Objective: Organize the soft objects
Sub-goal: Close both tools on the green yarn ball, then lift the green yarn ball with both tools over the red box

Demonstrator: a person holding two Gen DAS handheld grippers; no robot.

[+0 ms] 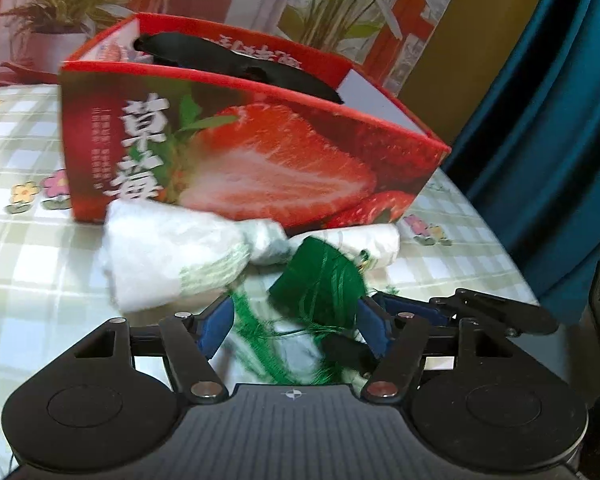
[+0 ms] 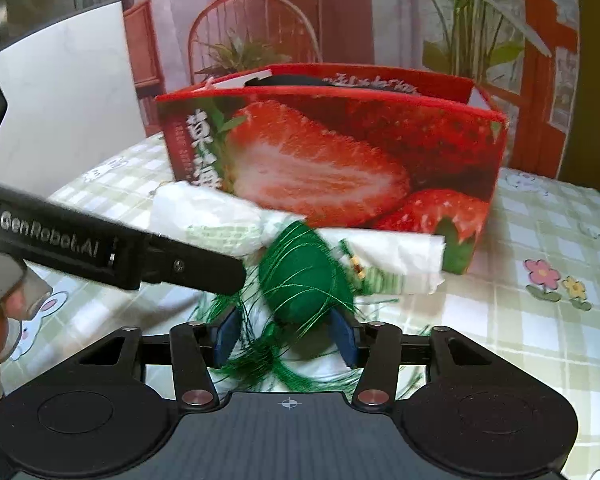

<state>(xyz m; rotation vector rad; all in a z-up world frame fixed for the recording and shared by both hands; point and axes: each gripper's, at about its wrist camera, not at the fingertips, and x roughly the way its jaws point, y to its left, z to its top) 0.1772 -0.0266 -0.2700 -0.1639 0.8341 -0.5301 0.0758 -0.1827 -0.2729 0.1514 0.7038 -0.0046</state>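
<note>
A green tasselled pouch (image 1: 320, 280) with loose green threads lies on the checked tablecloth (image 1: 32, 280) in front of a red strawberry box (image 1: 260, 152). White rolled socks with green cuffs (image 1: 168, 256) lie beside it, against the box. My left gripper (image 1: 296, 324) has its blue fingers (image 1: 216, 328) either side of the pouch, jaws apart. In the right wrist view my right gripper (image 2: 288, 334) also straddles the pouch (image 2: 300, 276), jaws apart. The left gripper's black body (image 2: 112, 248) reaches in from the left. A black soft item (image 1: 236, 64) lies in the box.
The box (image 2: 340, 160) stands open-topped at the table's middle. A printed backdrop with plants (image 2: 260, 20) stands behind it. A teal curtain (image 1: 548, 120) hangs at the right. A white board (image 2: 60, 100) stands at the left in the right wrist view.
</note>
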